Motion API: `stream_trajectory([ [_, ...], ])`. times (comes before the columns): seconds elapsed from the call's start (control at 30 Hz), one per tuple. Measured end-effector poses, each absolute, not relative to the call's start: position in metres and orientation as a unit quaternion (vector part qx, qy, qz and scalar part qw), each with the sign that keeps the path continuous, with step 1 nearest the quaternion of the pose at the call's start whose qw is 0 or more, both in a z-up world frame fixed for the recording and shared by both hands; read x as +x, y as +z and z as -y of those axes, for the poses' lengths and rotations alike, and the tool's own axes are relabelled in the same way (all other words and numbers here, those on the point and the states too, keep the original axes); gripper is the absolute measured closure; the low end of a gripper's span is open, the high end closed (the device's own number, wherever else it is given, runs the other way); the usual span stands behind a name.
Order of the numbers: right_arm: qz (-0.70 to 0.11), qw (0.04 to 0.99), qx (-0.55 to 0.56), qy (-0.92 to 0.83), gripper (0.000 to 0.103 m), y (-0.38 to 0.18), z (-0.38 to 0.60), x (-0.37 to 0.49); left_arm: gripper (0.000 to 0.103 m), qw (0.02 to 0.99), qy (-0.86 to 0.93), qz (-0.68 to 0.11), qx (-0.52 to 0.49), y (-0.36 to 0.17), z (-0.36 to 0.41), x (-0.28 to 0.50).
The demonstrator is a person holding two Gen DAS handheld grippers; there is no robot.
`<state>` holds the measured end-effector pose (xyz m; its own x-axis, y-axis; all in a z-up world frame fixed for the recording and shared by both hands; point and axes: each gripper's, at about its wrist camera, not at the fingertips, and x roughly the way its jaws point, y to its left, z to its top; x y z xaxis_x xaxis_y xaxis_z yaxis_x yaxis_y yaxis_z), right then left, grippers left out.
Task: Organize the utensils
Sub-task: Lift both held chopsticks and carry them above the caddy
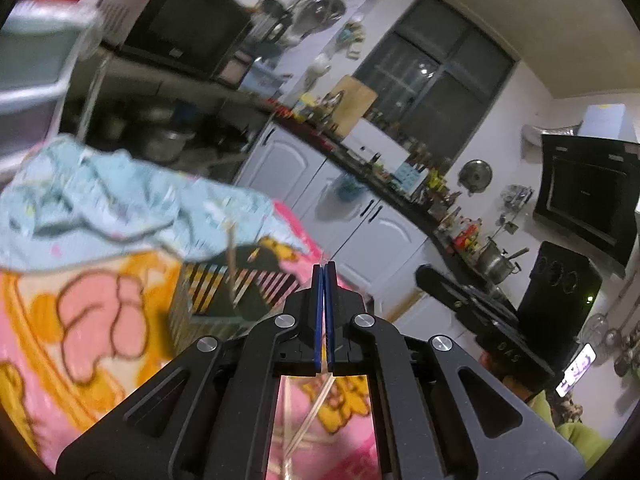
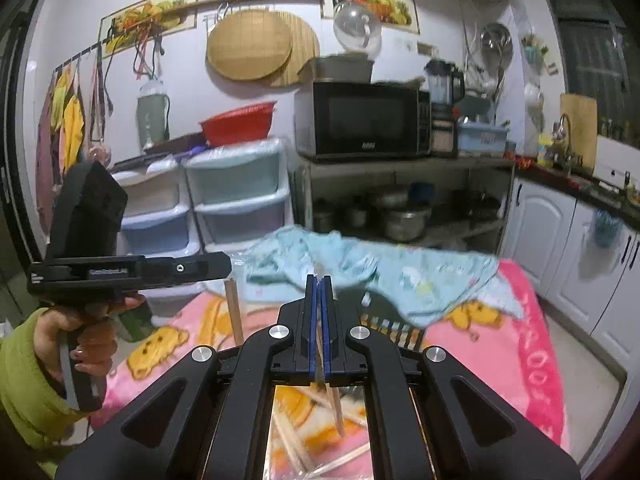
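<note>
Right gripper (image 2: 319, 280) is pinching a chopstick (image 2: 334, 400) above the pink blanket (image 2: 500, 344). Left gripper (image 1: 324, 270) pinches another chopstick (image 1: 316, 408). A striped holder (image 1: 224, 292) near the blanket's far edge contains one upright chopstick (image 1: 231, 256).

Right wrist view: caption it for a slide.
Right gripper shut on a thin wooden chopstick above a pink cartoon blanket.

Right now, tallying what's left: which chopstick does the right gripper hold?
The chopstick clamped in the right gripper; the loose chopsticks lie flat on the pink blanket.
</note>
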<state>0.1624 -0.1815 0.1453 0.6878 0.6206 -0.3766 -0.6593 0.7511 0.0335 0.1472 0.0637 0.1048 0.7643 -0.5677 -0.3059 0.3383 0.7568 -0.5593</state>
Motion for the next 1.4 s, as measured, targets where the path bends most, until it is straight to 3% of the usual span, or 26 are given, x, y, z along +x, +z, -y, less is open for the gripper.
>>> stream_trajectory([
  [0.47,-0.123,0.939,-0.034,0.32,0.101,0.201,0.189,0.2,0.103,0.927,-0.247,-0.175,-0.223,0.169,-0.05,0.18],
  [1.3,-0.187,0.943,-0.022,0.273,0.1,0.163,0.187,0.264,0.102,0.931,-0.199,-0.21,-0.223,0.134,-0.065,0.22],
  [1.33,-0.19,0.943,-0.02,0.272,0.1,0.161,0.187,0.265,0.099,0.931,-0.194,-0.213,-0.223,0.131,-0.066,0.22],
  [1.4,-0.197,0.943,-0.019,0.267,0.095,0.156,0.189,0.267,0.083,0.932,-0.185,-0.215,-0.224,0.126,-0.068,0.219],
])
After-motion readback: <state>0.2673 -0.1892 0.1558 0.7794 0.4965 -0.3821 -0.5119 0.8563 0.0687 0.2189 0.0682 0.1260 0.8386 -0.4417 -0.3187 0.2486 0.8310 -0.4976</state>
